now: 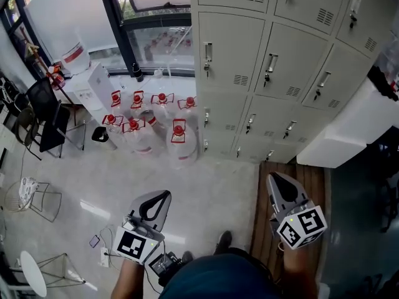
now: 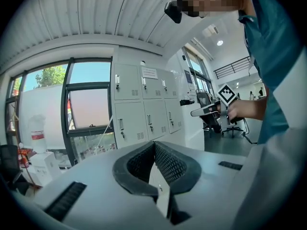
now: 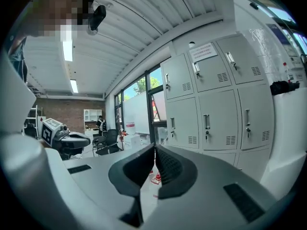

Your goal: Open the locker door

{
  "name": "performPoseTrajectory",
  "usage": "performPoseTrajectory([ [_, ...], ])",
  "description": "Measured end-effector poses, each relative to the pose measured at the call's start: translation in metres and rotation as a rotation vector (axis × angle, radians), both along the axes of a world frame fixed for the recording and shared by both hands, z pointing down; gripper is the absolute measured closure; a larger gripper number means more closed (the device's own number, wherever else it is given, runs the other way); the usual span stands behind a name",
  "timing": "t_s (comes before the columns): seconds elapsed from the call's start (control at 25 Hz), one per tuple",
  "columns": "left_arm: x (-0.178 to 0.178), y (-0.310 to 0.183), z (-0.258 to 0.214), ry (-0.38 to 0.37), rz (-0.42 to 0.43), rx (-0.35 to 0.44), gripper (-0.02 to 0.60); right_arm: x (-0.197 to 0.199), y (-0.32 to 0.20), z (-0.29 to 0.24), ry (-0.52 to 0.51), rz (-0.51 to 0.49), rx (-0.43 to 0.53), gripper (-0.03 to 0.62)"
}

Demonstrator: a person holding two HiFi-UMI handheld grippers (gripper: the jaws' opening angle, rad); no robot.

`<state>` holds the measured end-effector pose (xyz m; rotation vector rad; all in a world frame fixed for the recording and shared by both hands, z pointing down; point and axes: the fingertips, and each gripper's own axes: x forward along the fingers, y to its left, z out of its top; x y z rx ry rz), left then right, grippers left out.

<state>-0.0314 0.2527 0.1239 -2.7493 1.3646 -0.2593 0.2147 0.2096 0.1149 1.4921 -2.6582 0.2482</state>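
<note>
A bank of pale grey lockers (image 1: 268, 61) stands ahead, all doors closed, each with a vertical handle and a key. Both grippers hang well short of it, at about waist height. My left gripper (image 1: 162, 196) is at the lower left, its jaws pressed together with nothing between them. At the lower right, my right gripper (image 1: 273, 179) is shut and empty too. In the left gripper view the shut jaws (image 2: 154, 145) point toward the lockers (image 2: 144, 109). In the right gripper view the closed jaws (image 3: 154, 150) face locker doors (image 3: 211, 99) farther off.
Several large water bottles with red caps (image 1: 149, 126) stand on the floor left of the lockers. A white cabinet (image 1: 349, 129) juts out at the right. Black chairs (image 1: 43, 117) and a white box (image 1: 93, 83) are at the left. A wooden strip (image 1: 293, 192) lies underfoot.
</note>
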Motion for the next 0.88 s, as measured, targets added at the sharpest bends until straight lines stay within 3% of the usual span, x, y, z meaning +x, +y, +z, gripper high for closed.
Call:
performPoseTrajectory([
  [0.36, 0.032, -0.034, -0.009, -0.018, -0.068, 0.003, 0.565, 0.026, -0.053, -0.005, -0.016, -0.068, 0.003, 0.557],
  [0.88, 0.086, -0.069, -0.022, -0.029, -0.066, -0.001, 0.565, 0.085, -0.083, 0.009, -0.070, -0.058, -0.016, 0.557],
])
